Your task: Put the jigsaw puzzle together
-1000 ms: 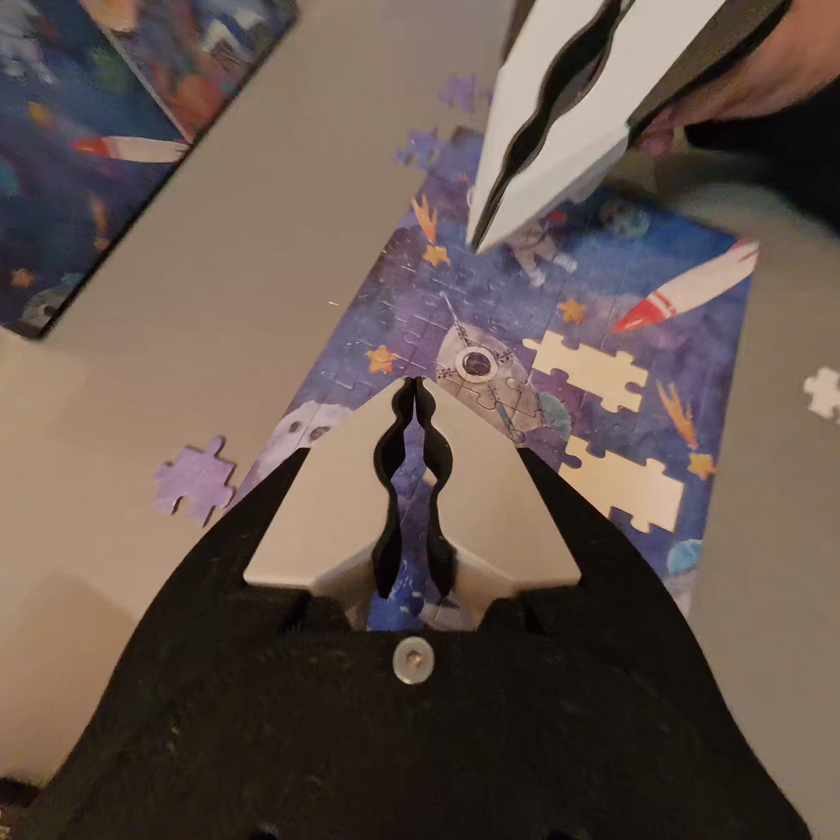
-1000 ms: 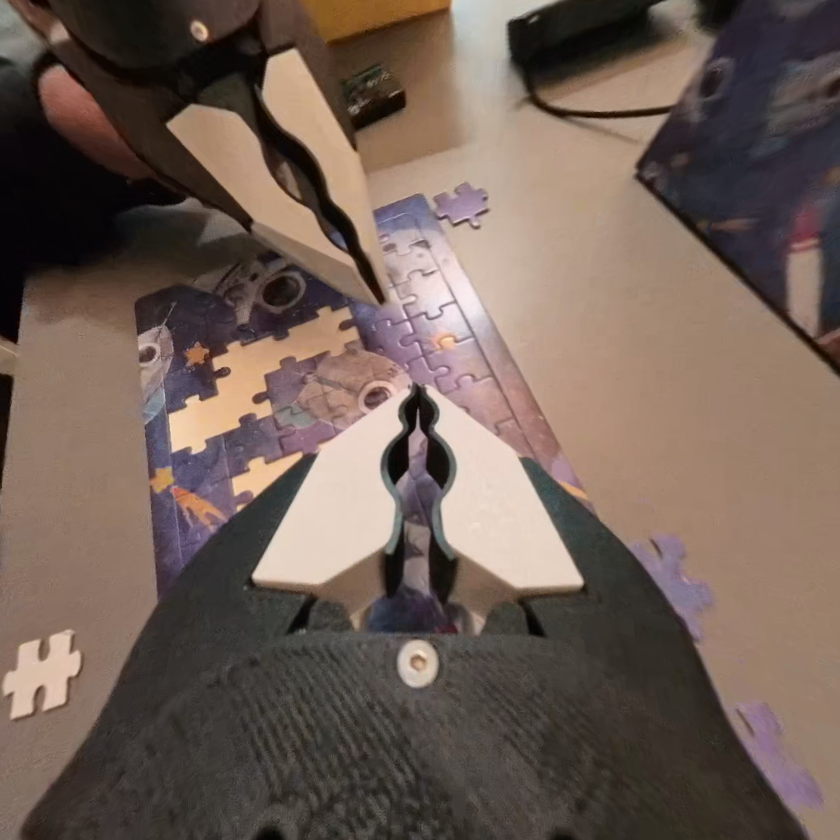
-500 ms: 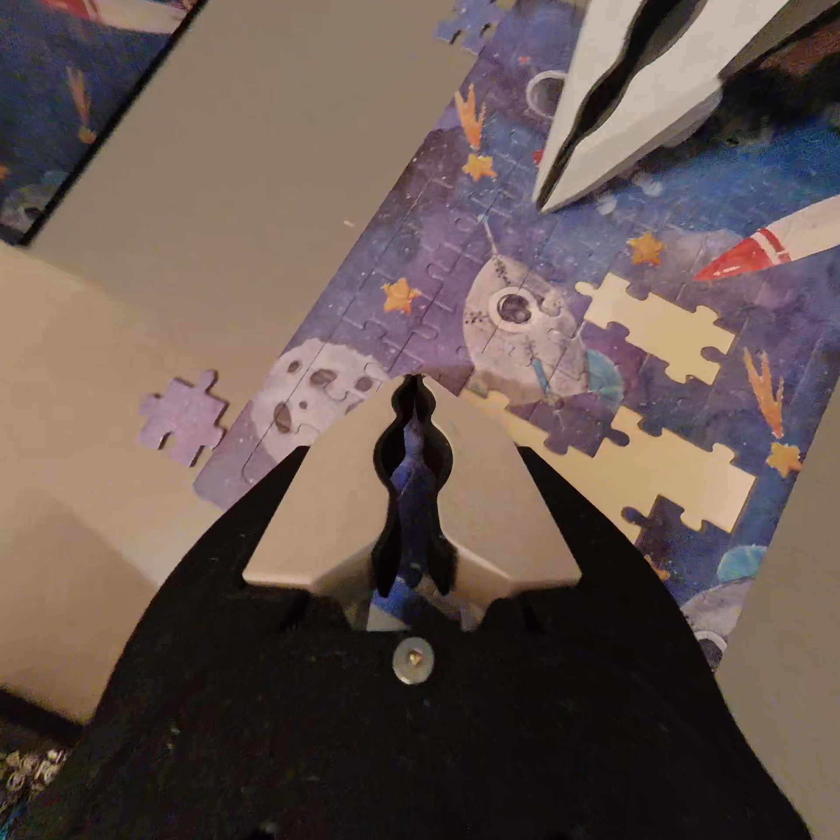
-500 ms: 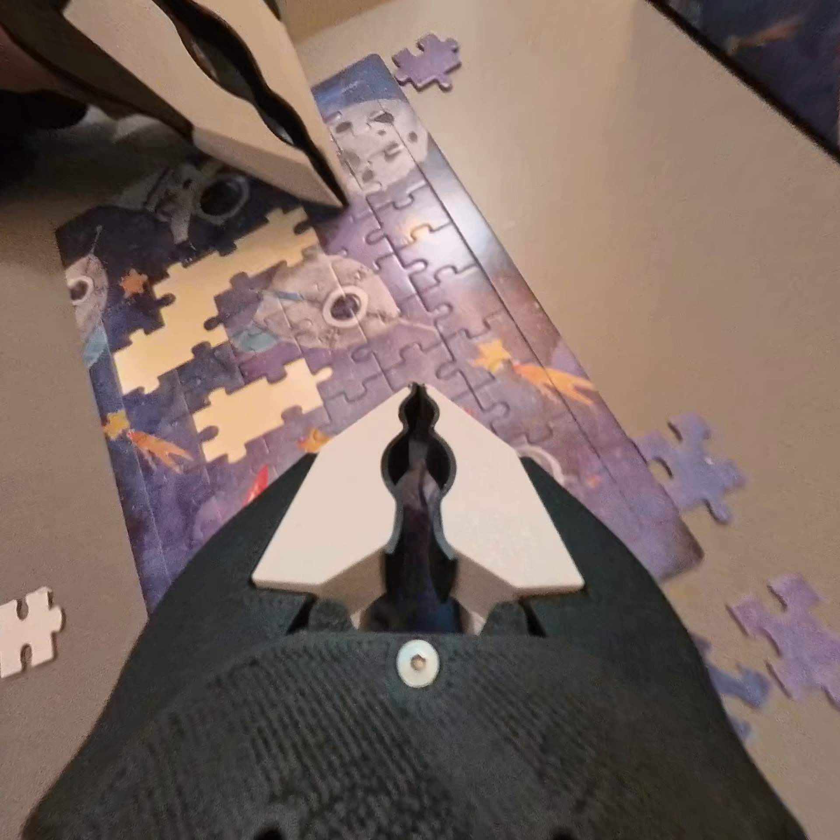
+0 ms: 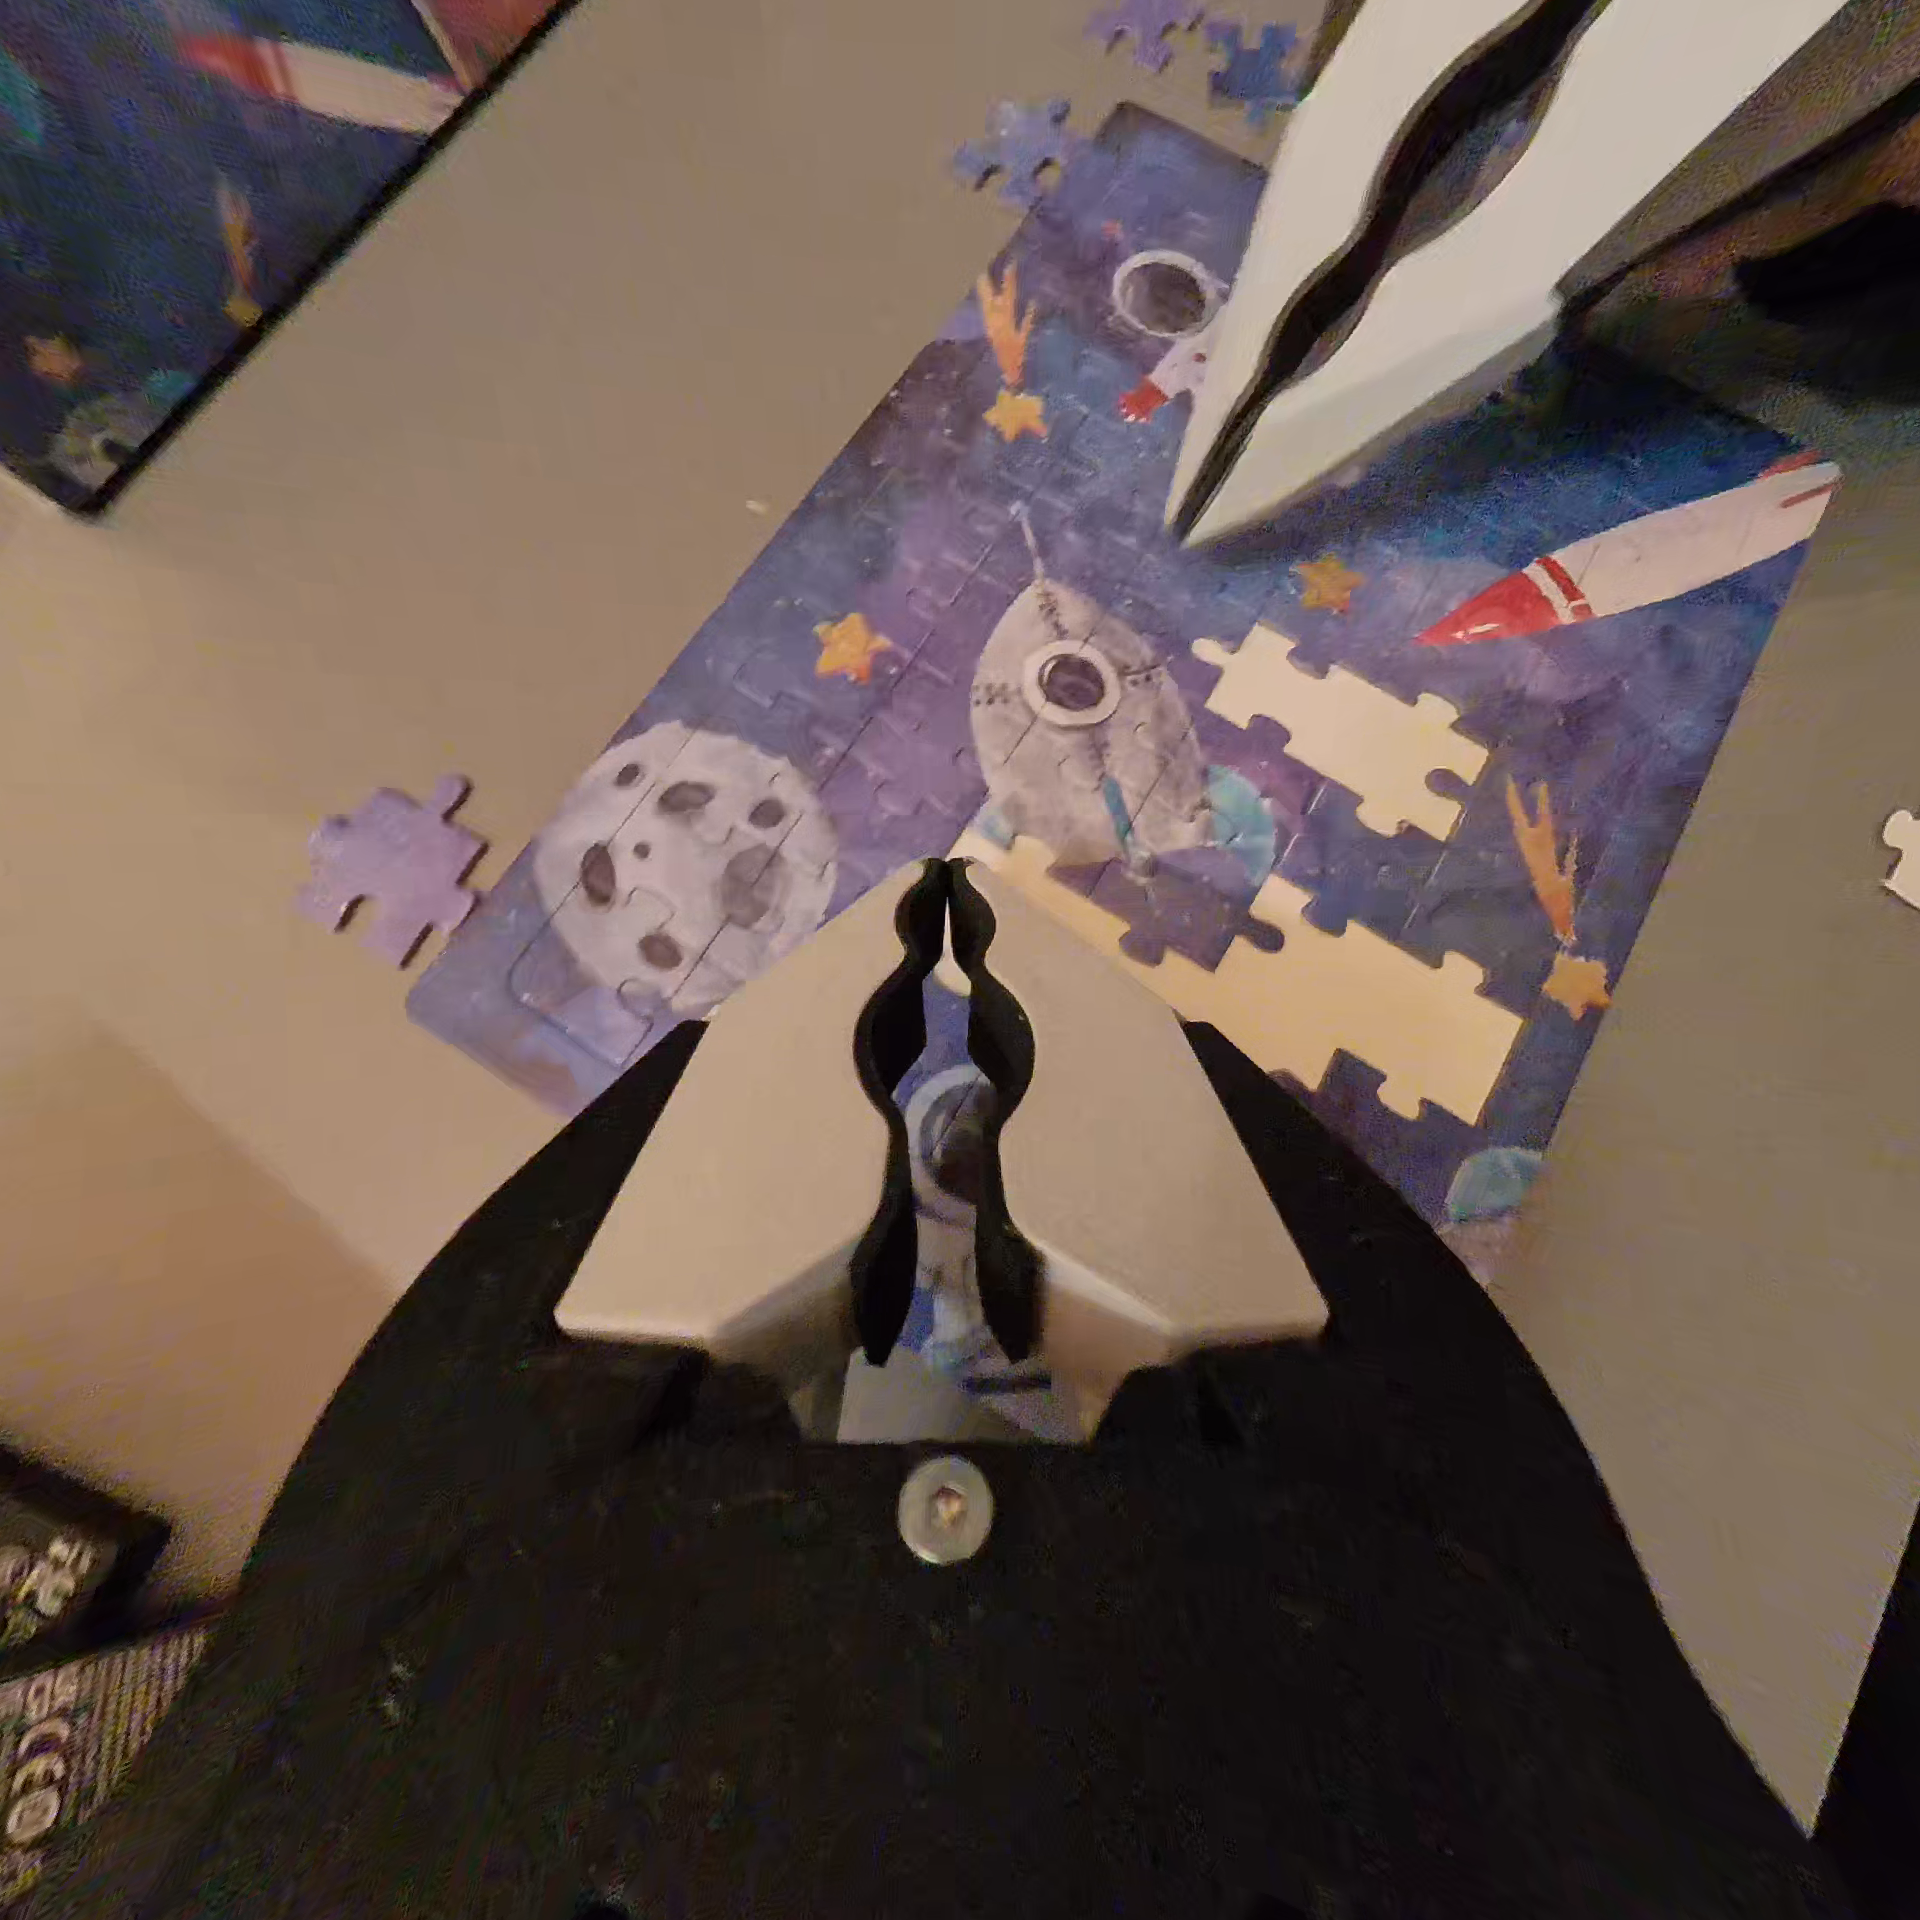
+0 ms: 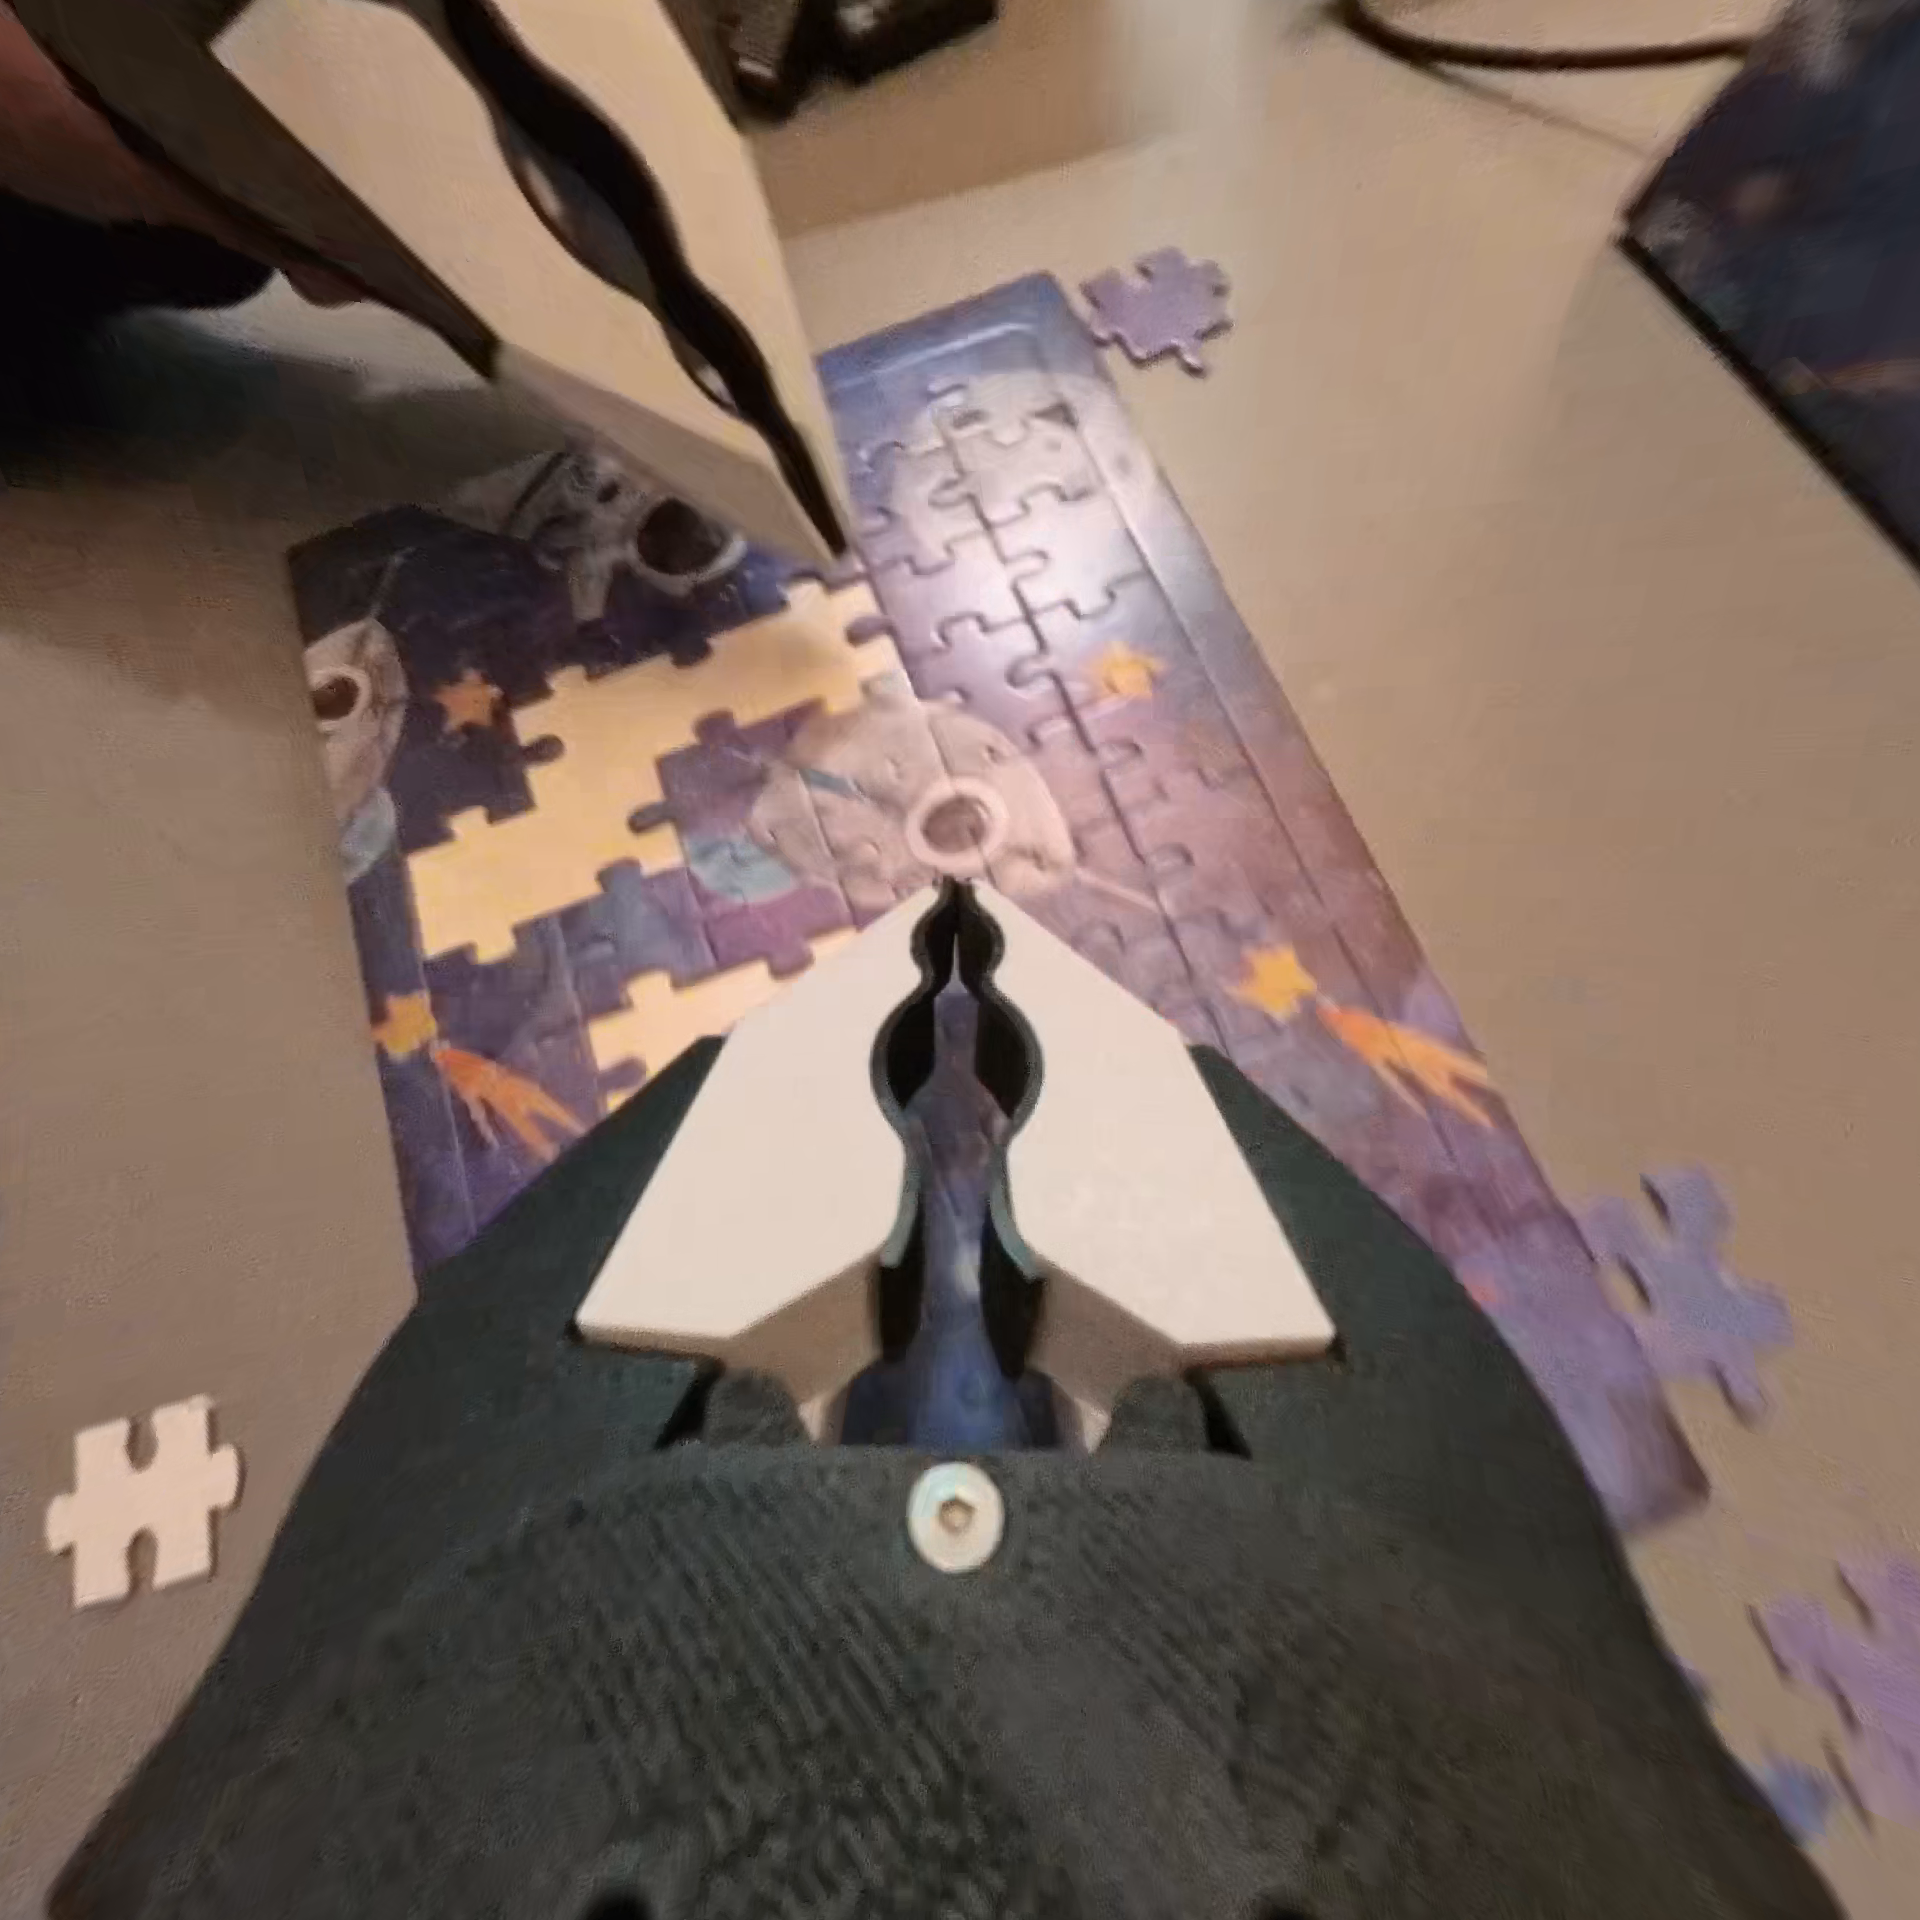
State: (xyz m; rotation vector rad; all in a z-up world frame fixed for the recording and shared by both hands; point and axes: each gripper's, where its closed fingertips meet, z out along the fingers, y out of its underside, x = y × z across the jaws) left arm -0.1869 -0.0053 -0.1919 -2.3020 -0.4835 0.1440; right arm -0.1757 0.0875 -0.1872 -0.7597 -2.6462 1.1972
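Note:
A space-themed jigsaw puzzle (image 5: 935,623) lies flat on the grey table, mostly assembled, with two pale gaps (image 5: 1351,738) (image 5: 1361,1003) towards its right side. It also shows in the right wrist view (image 6: 1143,675), with the gaps (image 6: 665,727) on its left. My left gripper (image 5: 948,868) is shut and empty, hovering over the near edge by the lower gap. My right gripper (image 6: 956,888) is shut and empty, above the grey satellite picture. Each gripper shows in the other's view, the right gripper (image 5: 1184,530) and the left gripper (image 6: 831,545).
Loose purple pieces lie beside the puzzle (image 5: 395,868) (image 5: 1013,145) (image 6: 1683,1288) (image 6: 1158,307). A white face-down piece (image 6: 140,1496) lies on the table, also at the left view's right edge (image 5: 1901,852). The puzzle box (image 5: 156,208) sits off to one side. A dark object and cable (image 6: 852,42) lie beyond.
Both grippers have shifted over the puzzle and stay shut and empty. The left view has drawn back, so the moon picture now shows. No piece has moved.

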